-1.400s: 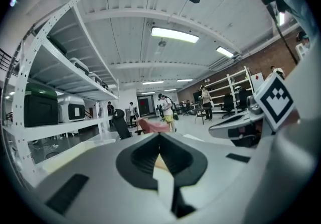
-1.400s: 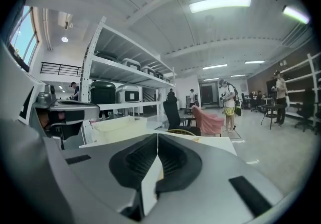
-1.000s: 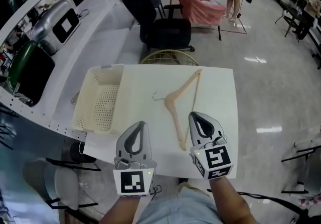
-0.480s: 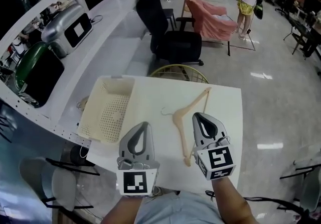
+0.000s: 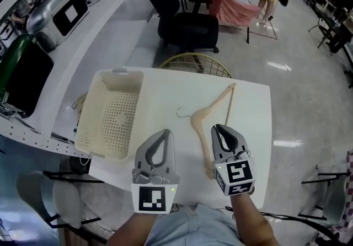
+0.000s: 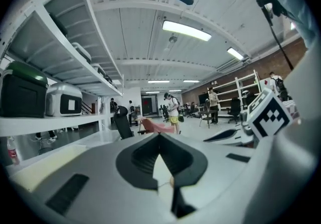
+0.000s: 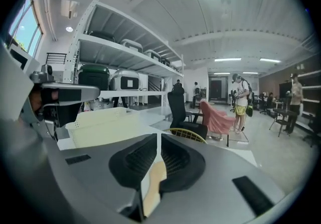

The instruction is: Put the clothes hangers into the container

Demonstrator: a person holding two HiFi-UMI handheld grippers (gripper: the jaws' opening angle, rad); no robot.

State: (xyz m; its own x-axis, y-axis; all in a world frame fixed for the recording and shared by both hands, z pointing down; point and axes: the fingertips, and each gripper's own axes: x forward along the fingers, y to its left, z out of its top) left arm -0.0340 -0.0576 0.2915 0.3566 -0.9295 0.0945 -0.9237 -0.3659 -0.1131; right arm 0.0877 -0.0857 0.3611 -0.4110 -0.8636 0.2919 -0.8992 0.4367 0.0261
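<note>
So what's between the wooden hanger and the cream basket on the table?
Nothing. In the head view only bare white tabletop separates the basket from the wooden hanger, whose wire hook points toward the basket.

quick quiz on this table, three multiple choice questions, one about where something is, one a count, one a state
1. In the head view, on which side of the hanger does the basket sit?
A right
B left
C underneath it

2. How many hangers lie on the table?
A three
B two
C one

3. The basket is:
A empty
B holding a hanger
C upside down

Answers:
1 B, the basket stands at the table's left edge and the hanger lies nearer the middle.
2 C, only one hanger shows on the table.
3 A, the basket stands open side up and its perforated floor is bare.
</note>
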